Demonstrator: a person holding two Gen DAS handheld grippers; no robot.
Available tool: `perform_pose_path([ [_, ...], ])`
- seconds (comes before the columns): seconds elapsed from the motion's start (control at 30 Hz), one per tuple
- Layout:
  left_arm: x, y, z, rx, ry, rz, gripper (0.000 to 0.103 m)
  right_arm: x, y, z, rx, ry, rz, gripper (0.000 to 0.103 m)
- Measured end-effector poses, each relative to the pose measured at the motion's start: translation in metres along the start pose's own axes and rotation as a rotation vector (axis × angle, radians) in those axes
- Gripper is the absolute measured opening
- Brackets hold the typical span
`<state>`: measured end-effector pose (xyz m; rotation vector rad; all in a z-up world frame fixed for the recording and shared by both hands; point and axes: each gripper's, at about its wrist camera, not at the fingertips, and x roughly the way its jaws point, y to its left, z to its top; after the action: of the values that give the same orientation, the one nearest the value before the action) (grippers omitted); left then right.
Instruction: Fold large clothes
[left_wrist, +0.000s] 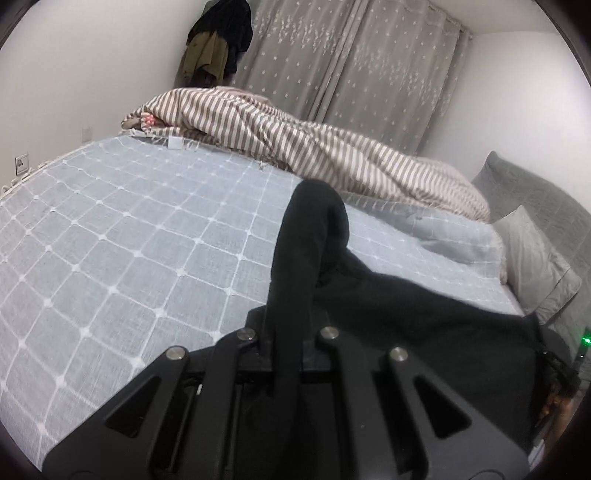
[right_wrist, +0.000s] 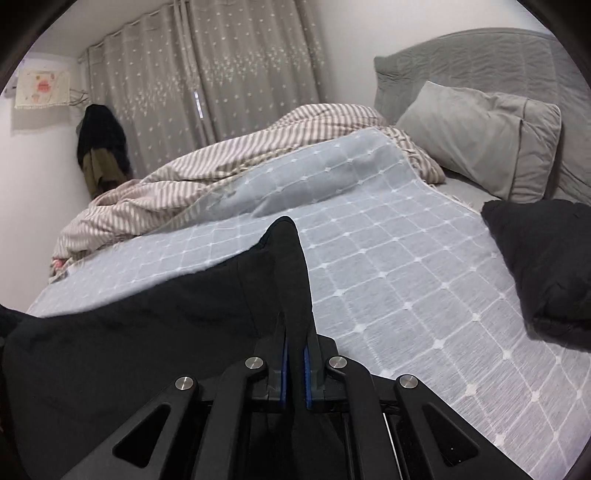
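A large black garment (left_wrist: 424, 325) is held up above the bed between both grippers. My left gripper (left_wrist: 291, 295) is shut on one edge of it, and the cloth bunches over the fingertips and hangs off to the right. My right gripper (right_wrist: 293, 295) is shut on another edge of the black garment (right_wrist: 129, 332), which spreads to the left and hides the fingertips. Another dark piece of cloth (right_wrist: 546, 266) lies on the bed at the right of the right wrist view.
The bed is covered by a light blue checked bedspread (left_wrist: 122, 236), also in the right wrist view (right_wrist: 424, 306). A striped duvet (left_wrist: 295, 147) is bunched along the far side. Grey pillows (right_wrist: 480, 140) lean on the headboard. Curtains (left_wrist: 351, 66) and hanging clothes (left_wrist: 218, 40) are behind.
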<state>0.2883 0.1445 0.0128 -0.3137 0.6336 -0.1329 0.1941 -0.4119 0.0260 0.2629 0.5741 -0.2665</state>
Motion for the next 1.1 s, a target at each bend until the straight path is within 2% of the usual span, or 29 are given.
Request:
perform_pose_path([
  [0.07,0.024,0.004,-0.008,0.012,0.047,0.042,0.009,0.016,-0.007,-0.004,0.011,0.041,-0.005,0.006],
  [0.13,0.049,0.007,-0.024,0.060,0.117,0.121,0.013,0.038,-0.011,-0.016,0.010,0.119,-0.019,0.007],
  [0.23,0.081,0.020,-0.046,0.052,0.256,0.215,0.028,0.063,-0.022,-0.031,0.052,0.235,-0.062,0.012],
  [0.27,0.081,0.024,-0.045,0.034,0.262,0.228,0.034,0.064,-0.025,-0.032,0.069,0.252,-0.063,0.019],
  [0.3,0.076,0.025,-0.043,0.023,0.245,0.241,0.036,0.061,-0.028,-0.031,0.081,0.246,-0.075,0.023],
  [0.33,0.068,0.024,-0.039,0.021,0.213,0.261,0.042,0.057,-0.029,-0.029,0.084,0.232,-0.091,0.029],
  [0.43,0.043,0.010,-0.028,0.056,0.130,0.254,0.059,0.037,-0.020,-0.016,0.048,0.173,-0.129,0.035],
  [0.5,0.026,-0.006,-0.024,0.080,0.083,0.208,0.069,0.021,-0.002,-0.010,0.010,0.128,-0.114,0.053],
  [0.53,0.021,-0.015,-0.024,0.089,0.071,0.183,0.076,0.014,0.009,-0.008,-0.007,0.112,-0.096,0.073],
  [0.57,0.019,-0.022,-0.026,0.094,0.071,0.164,0.080,0.010,0.018,-0.007,-0.021,0.097,-0.075,0.078],
  [0.6,0.019,-0.028,-0.028,0.099,0.083,0.141,0.080,0.005,0.032,-0.007,-0.045,0.079,-0.040,0.078],
  [0.67,0.028,-0.035,-0.035,0.108,0.120,0.122,0.080,0.005,0.056,-0.010,-0.095,0.101,0.023,0.078],
  [0.77,0.047,-0.033,-0.049,0.116,0.192,0.150,0.080,0.016,0.071,-0.024,-0.119,0.158,0.092,0.078],
  [0.83,0.056,-0.013,-0.061,0.088,0.253,0.188,0.080,0.028,0.066,-0.035,-0.138,0.203,0.059,0.078],
  [0.9,0.051,0.003,-0.068,0.032,0.270,0.183,0.080,0.041,0.044,-0.048,-0.139,0.260,-0.011,0.078],
  [1.0,0.034,0.023,-0.068,-0.027,0.257,0.145,0.077,0.044,-0.006,-0.056,-0.012,0.306,-0.009,0.078],
  [1.03,0.030,0.024,-0.068,-0.012,0.260,0.192,0.079,0.039,-0.022,-0.055,0.030,0.315,-0.046,0.078],
  [1.07,0.026,0.026,-0.069,0.003,0.271,0.274,0.081,0.034,-0.036,-0.055,0.059,0.326,-0.103,0.078],
  [1.1,0.023,0.031,-0.070,-0.007,0.281,0.291,0.081,0.028,-0.046,-0.055,0.078,0.324,-0.118,0.078],
])
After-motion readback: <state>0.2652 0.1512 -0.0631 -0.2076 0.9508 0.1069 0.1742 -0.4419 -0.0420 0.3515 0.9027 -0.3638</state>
